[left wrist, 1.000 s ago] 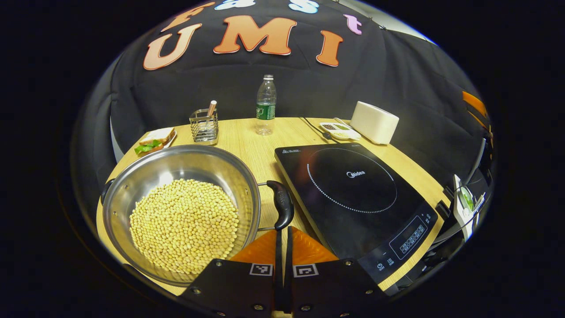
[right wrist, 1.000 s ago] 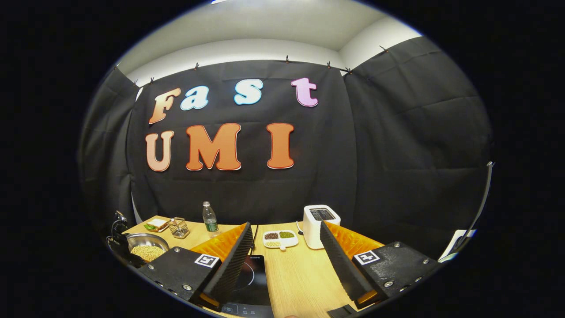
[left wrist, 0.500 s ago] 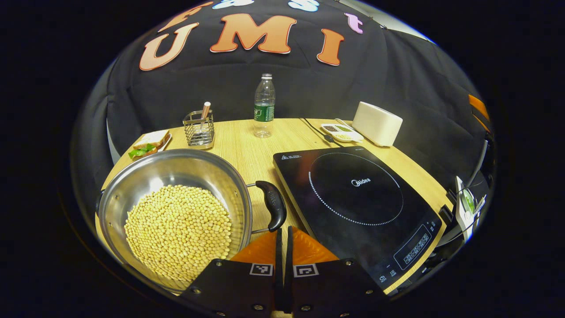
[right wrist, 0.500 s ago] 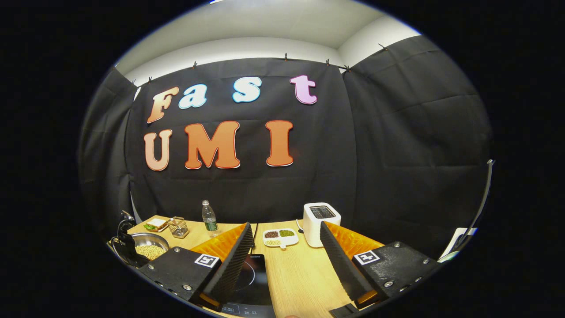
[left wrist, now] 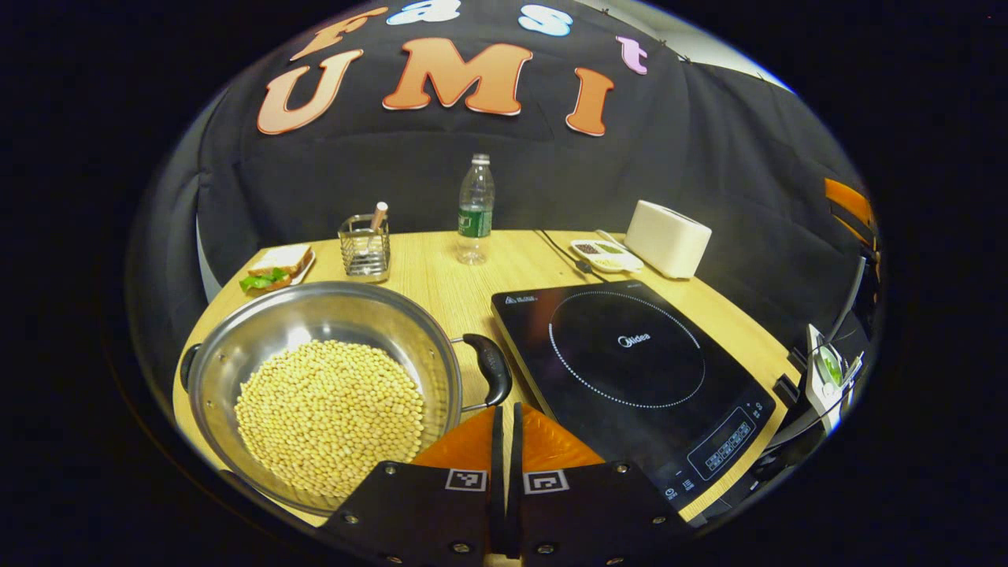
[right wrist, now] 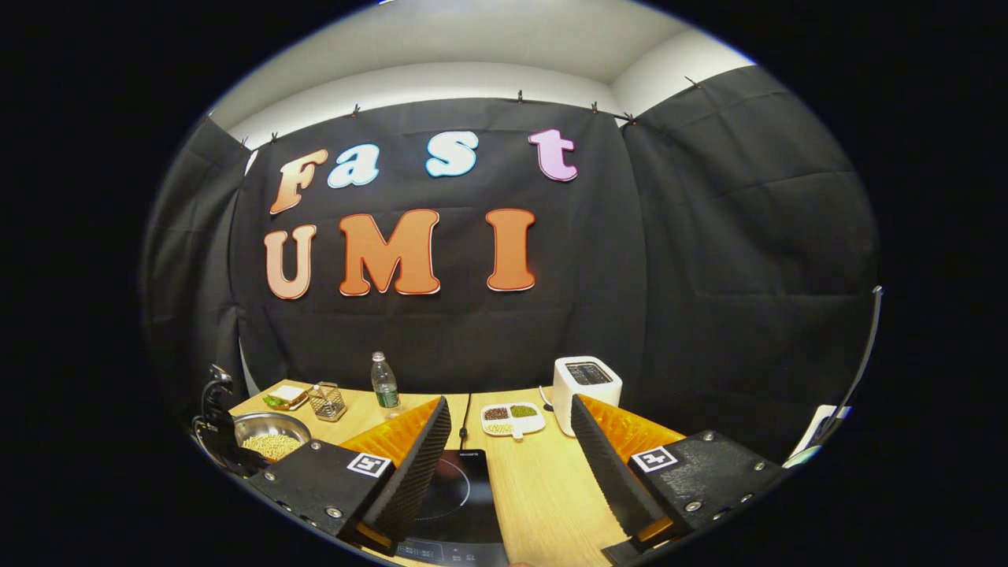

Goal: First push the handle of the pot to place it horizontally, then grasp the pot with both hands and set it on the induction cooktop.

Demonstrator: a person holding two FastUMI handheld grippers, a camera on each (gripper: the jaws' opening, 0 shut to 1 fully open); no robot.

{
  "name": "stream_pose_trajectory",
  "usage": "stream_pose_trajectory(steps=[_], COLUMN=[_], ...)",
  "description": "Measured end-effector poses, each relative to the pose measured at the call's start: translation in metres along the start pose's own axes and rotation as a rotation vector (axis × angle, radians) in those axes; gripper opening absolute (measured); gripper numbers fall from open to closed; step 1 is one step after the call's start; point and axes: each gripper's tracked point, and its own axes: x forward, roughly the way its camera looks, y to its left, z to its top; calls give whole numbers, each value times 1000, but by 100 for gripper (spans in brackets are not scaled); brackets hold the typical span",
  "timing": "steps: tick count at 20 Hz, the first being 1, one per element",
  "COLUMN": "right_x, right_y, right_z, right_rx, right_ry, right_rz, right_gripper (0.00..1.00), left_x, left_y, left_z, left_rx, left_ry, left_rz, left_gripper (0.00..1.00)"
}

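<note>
Handle (left wrist: pixel 490 367) now lies flatter beside pot (left wrist: pixel 324 386); left gripper (left wrist: pixel 507 417) pressed together, right gripper (right wrist: pixel 510 453) spread; grasping next.

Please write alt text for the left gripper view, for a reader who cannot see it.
The shut left gripper points at the black handle of a steel pot full of beans, on a wooden table. A black cooktop lies right of the pot.

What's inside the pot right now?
The pot holds a heap of pale yellow beans, likely soybeans, covering the bottom. Whatever lies under them, and the near rim behind the left gripper, is hidden.
</note>
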Motion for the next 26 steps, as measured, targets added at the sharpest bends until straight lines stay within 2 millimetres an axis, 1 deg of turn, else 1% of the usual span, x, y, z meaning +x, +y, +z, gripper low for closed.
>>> stream_pose_trajectory(steps=[1, 2, 3, 5, 6, 9, 10, 12, 13, 14, 15, 16, 17, 18, 19, 20, 22, 23, 26], right_x=[-1, -1, -1, -2, -2, -2, -1, 1, 4, 6, 10, 15, 20, 22, 26, 32, 41, 46, 57], right_y=[9, 19, 30, 50, 61, 104, 118, 145, 157, 168, 180, 191, 202, 213, 223, 233, 250, 259, 284], right_z=[1, 1, 0, -1, -1, -7, -11, -21, -26, -33, -42, -51, -60, -68, -77, -87, -112, -124, -155], right_rx=[-1, -4, -10, -23, -28, -29, -29, -25, -18, -10, -6, -3, 7, 14, 20, 24, 24, 22, 13], right_ry=[1, 3, 5, 7, 10, 25, 32, 46, 54, 65, 83, 106, 126, 143, 158, 176, 229, 255, 310], right_rz=[11, 24, 38, 61, 73, 126, 141, 165, 171, 175, 179, 181, 184, 187, 190, 192, 191, 193, 200], right_gripper=[95, 100, 100, 100, 100, 100, 100, 100, 95, 95, 95, 95, 95, 95, 95, 95, 95, 95, 96], left_x=[-11, -24, -35, -60, -70, -99, -108, -122, -129, -133, -136, -137, -137, -137, -133, -129, -115, -109, -96], left_y=[4, 10, 19, 43, 57, 112, 125, 158, 175, 189, 204, 216, 228, 236, 242, 246, 253, 255, 278], left_z=[10, 18, 27, 38, 42, 42, 40, 39, 39, 37, 37, 36, 35, 32, 28, 28, 25, 25, 20], left_rx=[-2, -6, -7, -2, -2, -13, -31, -73, -96, -117, -131, -139, -139, -132, -119, -107, -95, -91, -72], left_ry=[-32, -64, -92, -148, -168, -197, -204, -233, -248, -263, -273, -279, -279, -274, -266, -262, -242, -232, -199], left_rz=[4, 11, 23, 58, 86, 189, 209, 258, 277, 293, 306, 320, 332, 340, 337, 331, 317, 310, 347], left_gripper=[2, 2, 2, 2, 2, 2, 2, 1, 1, 10, 13, 20, 22, 30, 35, 51, 87, 90, 90])
